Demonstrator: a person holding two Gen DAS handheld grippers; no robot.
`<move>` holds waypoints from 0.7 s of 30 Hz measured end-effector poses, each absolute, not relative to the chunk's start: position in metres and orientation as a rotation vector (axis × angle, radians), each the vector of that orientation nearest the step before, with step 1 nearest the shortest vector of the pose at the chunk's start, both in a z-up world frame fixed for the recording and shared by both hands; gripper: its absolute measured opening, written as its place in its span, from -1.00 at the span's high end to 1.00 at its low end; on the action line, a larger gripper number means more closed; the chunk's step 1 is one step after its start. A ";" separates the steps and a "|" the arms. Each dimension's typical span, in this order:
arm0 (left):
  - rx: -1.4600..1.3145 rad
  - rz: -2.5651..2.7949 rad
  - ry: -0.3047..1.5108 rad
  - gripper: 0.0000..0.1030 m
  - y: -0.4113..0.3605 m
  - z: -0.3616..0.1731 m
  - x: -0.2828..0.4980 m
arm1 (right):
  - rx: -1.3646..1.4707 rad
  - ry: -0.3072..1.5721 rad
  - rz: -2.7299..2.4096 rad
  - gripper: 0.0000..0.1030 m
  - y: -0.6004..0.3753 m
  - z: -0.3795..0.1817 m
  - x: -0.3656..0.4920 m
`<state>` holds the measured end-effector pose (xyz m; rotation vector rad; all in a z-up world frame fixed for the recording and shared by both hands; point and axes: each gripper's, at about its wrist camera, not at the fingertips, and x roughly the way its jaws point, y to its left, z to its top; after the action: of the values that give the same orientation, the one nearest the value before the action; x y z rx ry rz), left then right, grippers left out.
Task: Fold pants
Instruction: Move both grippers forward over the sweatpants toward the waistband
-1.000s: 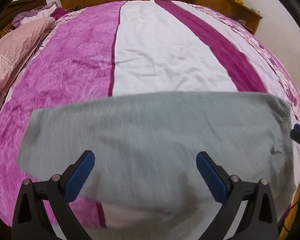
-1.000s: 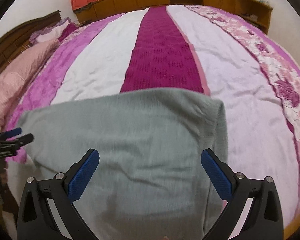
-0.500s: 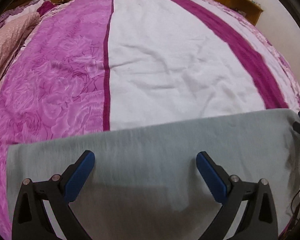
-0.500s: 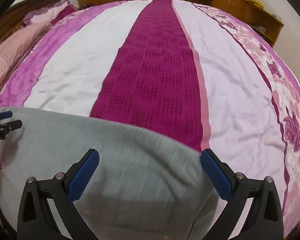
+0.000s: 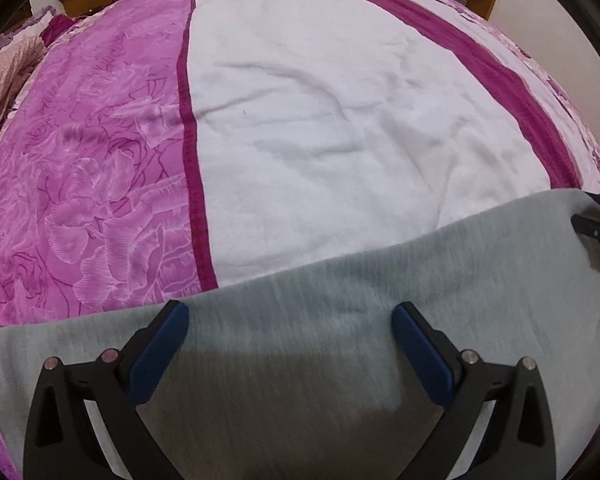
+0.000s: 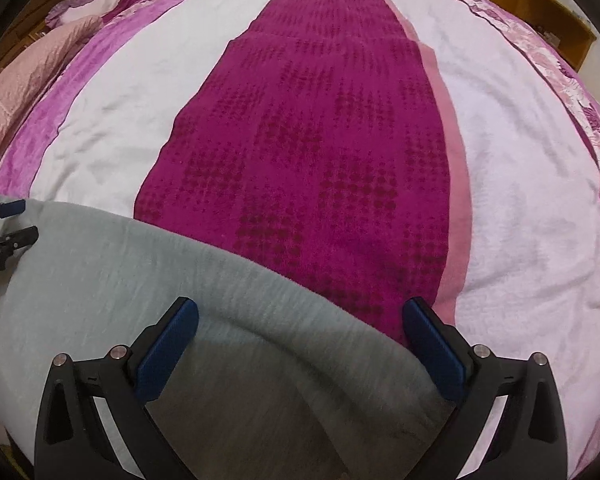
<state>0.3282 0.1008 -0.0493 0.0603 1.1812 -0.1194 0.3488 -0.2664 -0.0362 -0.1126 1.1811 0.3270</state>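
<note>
Both grippers, left (image 5: 290,334) and right (image 6: 300,330), gaped wide over the soft grey knit pants (image 5: 340,320), which had slid toward 6 o'clock on the pink striped bed (image 5: 320,120); the fold looked done.

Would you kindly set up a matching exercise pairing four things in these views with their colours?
Things:
1. pants
2. gripper pads
3. pillow
4. middle bedspread stripe

Colours:
A. blue
B. dark magenta
C. grey
D. pale pink

Pairs: 1-C, 2-A, 3-D, 4-B
</note>
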 end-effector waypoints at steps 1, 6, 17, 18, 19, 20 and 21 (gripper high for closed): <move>0.060 -0.123 1.180 -0.99 0.101 -0.049 0.328 | -0.117 1.175 0.334 -0.93 -0.266 -0.037 0.349; 0.071 -0.139 1.158 -0.99 0.100 -0.051 0.325 | -0.123 1.136 0.345 -0.94 -0.265 -0.041 0.346; 0.068 -0.133 1.105 -0.99 0.099 -0.051 0.312 | -0.124 1.024 0.342 -0.94 -0.265 -0.044 0.335; 0.069 -0.131 1.104 -0.99 0.099 -0.051 0.312 | -0.124 1.023 0.342 -0.94 -0.265 -0.044 0.335; 0.069 -0.125 1.100 -0.99 0.099 -0.051 0.311 | -0.125 1.022 0.342 -0.94 -0.267 -0.044 0.335; 0.068 -0.118 1.096 -0.99 0.098 -0.050 0.311 | -0.124 1.020 0.342 -0.94 -0.268 -0.044 0.335; 0.067 -0.113 1.093 -0.99 0.098 -0.050 0.310 | -0.122 1.013 0.340 -0.94 -0.268 -0.044 0.334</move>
<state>0.3101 0.0977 -0.0502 0.0671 1.0926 -0.1131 0.3338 -0.2681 -0.0443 -0.1220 1.0133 0.3397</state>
